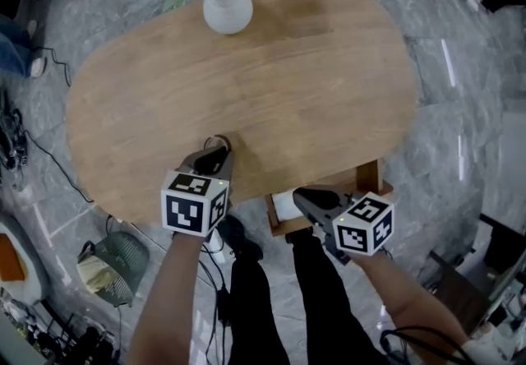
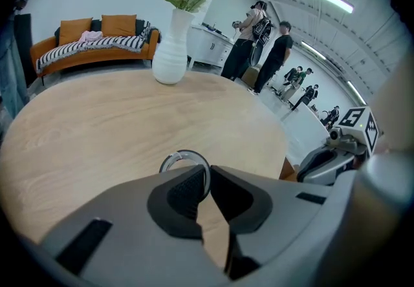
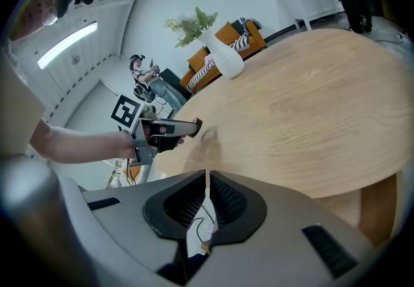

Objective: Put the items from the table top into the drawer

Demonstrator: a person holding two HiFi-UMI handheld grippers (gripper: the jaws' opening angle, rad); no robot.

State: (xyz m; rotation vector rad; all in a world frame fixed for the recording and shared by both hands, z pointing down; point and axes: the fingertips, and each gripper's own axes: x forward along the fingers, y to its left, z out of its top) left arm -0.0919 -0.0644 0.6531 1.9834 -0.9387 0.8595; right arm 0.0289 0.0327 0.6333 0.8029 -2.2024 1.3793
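Observation:
A thin silvery ring (image 1: 217, 141) is pinched edge-on between my left gripper's (image 1: 220, 150) pads, just above the oval wooden table (image 1: 288, 84) near its front edge. In the left gripper view the ring (image 2: 184, 156) sticks up from the closed jaws of that gripper (image 2: 208, 179). My right gripper (image 1: 301, 195) hovers below the table's front edge over the open drawer (image 1: 284, 207), whose pale inside shows. Its jaws meet at the tips with nothing between them (image 3: 206, 179). The right gripper view shows the left gripper (image 3: 187, 127) from the side, with its shadow on the wood.
A white vase (image 1: 227, 2) with pale flowers stands at the table's far side. An orange sofa (image 2: 90, 43) and several people are in the room behind. A green basket (image 1: 115, 261) and cables lie on the grey floor to the left.

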